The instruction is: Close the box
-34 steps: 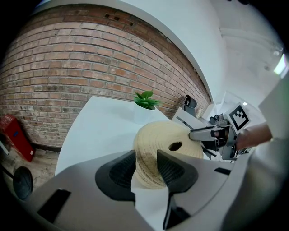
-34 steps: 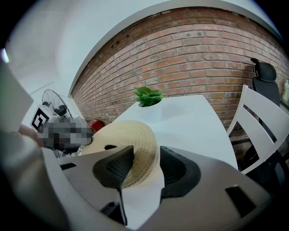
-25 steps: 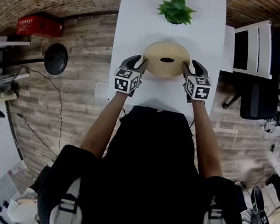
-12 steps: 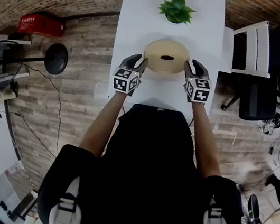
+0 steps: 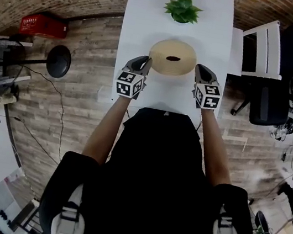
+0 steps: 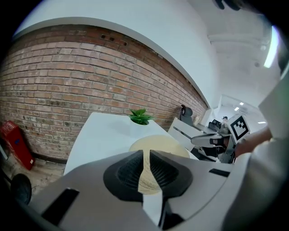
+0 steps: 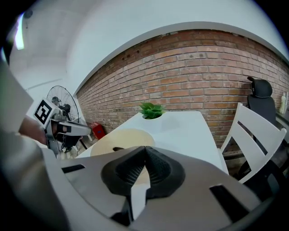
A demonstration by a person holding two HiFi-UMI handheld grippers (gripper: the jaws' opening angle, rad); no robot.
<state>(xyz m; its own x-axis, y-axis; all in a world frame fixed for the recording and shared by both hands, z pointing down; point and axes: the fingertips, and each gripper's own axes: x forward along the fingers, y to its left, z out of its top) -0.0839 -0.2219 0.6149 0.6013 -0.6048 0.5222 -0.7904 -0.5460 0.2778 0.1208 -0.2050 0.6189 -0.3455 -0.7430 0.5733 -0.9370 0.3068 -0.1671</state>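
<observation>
My left gripper (image 5: pixel 145 61) has just been closing and now shows only a thin slit between its jaws. Nothing is caught in that slit, and the box only appears beyond it. My right gripper (image 5: pixel 200 70) has also just been closing. Its jaw tips now meet, with nothing between them. In the head view each gripper hangs just off one flank of the box (image 5: pixel 162 60), left and right, and I see a small gap on both sides.

The box is round and pale beige, with a dark oval opening (image 5: pixel 173 59) in its top. It sits on the white table (image 5: pixel 148 13), about midway across and towards the near end.

At the far end of the table a green plant (image 5: pixel 182 8) stands in a white pot, well apart from the box. A white chair (image 5: pixel 260 44) stands to the right of the table, with a black office chair (image 7: pixel 262 92) beyond it. On the wooden floor to the left lies a red crate (image 5: pixel 43 26). A brick wall (image 6: pixel 67 76) runs behind the table's far end.
</observation>
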